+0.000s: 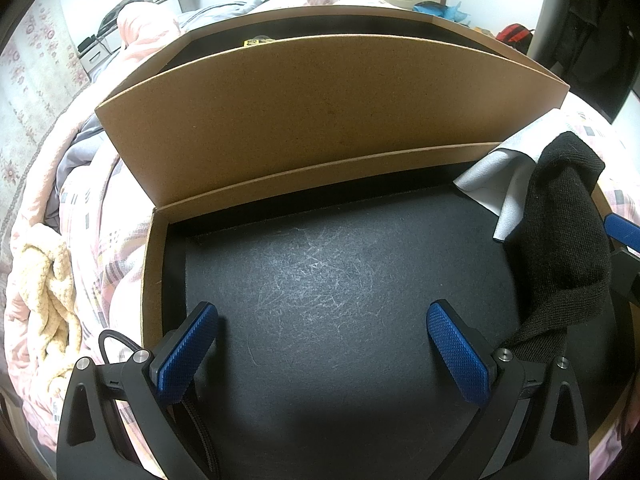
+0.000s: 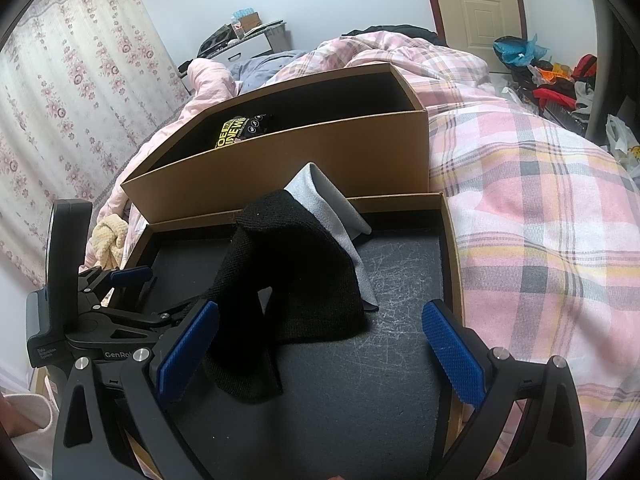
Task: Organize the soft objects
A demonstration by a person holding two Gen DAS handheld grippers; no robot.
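Both grippers are hanging wide open over the shallow black-lined tray (image 2: 448, 248), nothing between the left gripper (image 1: 322, 356) fingers or the right gripper (image 2: 320, 354) ones. The black sock (image 2: 296, 280) is lying slumped in the tray, draping over a grey cloth (image 2: 340, 208), maybe microfiber. A taller cardboard box (image 2: 288, 160) is sitting just behind.

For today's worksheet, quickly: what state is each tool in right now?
Left tool: open, holding nothing.
Right tool: open, holding nothing; the black sock lies between its fingers, ungripped.
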